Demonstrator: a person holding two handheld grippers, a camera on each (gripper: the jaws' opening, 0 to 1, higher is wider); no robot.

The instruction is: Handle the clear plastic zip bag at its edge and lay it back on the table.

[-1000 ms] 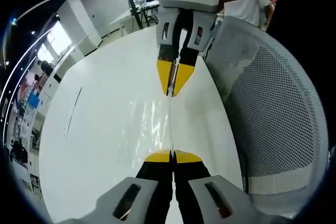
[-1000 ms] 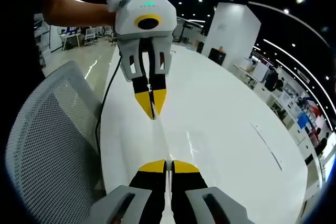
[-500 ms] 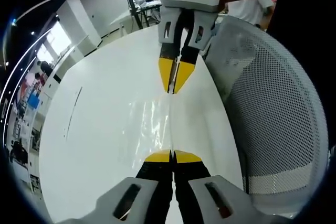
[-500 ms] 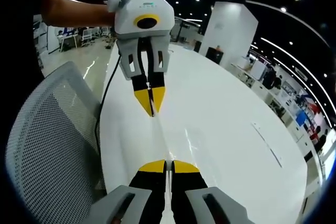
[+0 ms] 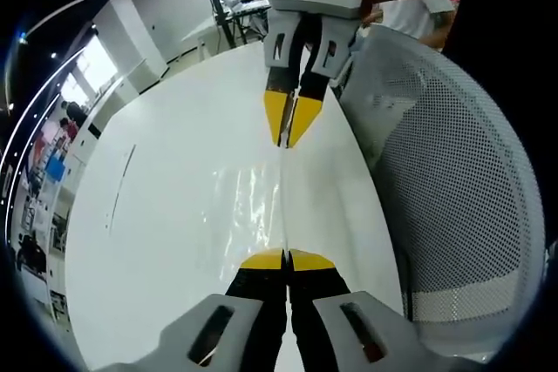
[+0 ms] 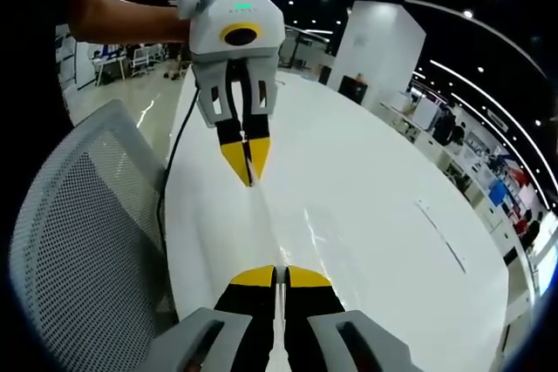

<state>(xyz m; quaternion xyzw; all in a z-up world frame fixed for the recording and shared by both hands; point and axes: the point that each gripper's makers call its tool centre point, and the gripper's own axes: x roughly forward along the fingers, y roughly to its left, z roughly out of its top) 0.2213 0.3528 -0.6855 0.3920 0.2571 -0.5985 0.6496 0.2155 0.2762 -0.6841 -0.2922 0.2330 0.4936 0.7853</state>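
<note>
Two grippers face each other over the white table [image 5: 157,215], each clamped on one end of the clear plastic zip bag [image 5: 253,202] — the left gripper [image 5: 286,260] at the near edge, the right gripper [image 5: 286,137] at the far one. Between them, the bag's edge stretches taut above the tabletop. To the right stands a grey mesh chair [image 5: 453,189] — just beside the table.

The white table [image 5: 174,215] lies bare and open on its far side. A mesh office chair [image 5: 453,180] crowds its near edge, just beside both grippers; a black cable [image 6: 170,172] hangs between.
</note>
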